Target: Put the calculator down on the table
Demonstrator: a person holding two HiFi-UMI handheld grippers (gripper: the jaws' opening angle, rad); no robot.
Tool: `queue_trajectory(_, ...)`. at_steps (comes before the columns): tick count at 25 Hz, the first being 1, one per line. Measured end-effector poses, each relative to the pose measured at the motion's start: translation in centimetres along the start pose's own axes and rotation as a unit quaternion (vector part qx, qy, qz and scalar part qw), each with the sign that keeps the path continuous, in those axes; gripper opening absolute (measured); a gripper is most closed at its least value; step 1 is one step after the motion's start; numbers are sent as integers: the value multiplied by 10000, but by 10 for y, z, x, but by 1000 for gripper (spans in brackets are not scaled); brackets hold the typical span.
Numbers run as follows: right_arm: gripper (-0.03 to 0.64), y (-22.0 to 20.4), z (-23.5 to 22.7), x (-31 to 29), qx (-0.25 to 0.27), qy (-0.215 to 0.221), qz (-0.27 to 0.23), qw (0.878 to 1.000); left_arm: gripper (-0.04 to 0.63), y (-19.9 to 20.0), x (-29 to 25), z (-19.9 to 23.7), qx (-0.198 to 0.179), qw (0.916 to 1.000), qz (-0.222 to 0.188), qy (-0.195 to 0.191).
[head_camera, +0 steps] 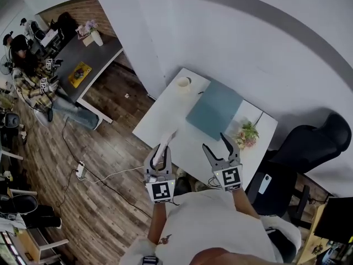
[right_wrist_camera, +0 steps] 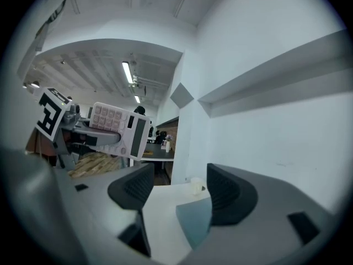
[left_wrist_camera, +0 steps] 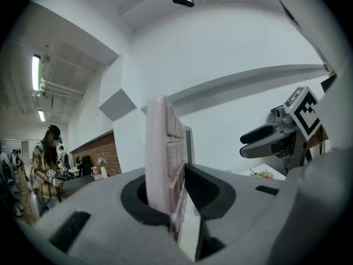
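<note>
Held level at lower centre, the left gripper (head_camera: 161,151) clamps its jaws on a slim, pale, keyed calculator (left_wrist_camera: 162,153) over the smooth white desk (head_camera: 165,117), while the right gripper (head_camera: 215,142) keeps its jaws apart, empty.

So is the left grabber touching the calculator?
Touching. The left gripper view shows the left gripper shut on the calculator, its jaws pressing on both flat faces.

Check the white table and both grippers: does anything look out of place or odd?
Only the calculator: it stands on edge, clamped in the left gripper, not lying on the table. Nothing looks spilled or damaged.
</note>
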State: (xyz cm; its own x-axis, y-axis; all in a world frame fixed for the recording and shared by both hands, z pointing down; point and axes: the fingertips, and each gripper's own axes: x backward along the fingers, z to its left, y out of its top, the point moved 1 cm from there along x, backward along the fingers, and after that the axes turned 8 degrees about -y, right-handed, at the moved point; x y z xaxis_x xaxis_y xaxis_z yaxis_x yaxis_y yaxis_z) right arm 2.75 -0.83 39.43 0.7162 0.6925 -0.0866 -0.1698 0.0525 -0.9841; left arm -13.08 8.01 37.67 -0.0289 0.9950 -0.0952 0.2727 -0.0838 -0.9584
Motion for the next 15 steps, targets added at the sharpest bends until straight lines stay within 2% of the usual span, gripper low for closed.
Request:
queue_trajectory(6, 302, -3, 9, -22, 18, -245, 202, 9995, 84, -14, -22, 20, 107, 9993, -6, -358)
queue_trajectory(10, 301, -5, 13, -40, 24, -402, 373, 9985, 84, -21, -37, 34, 364, 9977, 81, -560)
queue_trajectory(15, 296, -8, 19, -67, 61, -622, 491, 9968, 84, -42, -59, 56, 301, 9953, 114, -918)
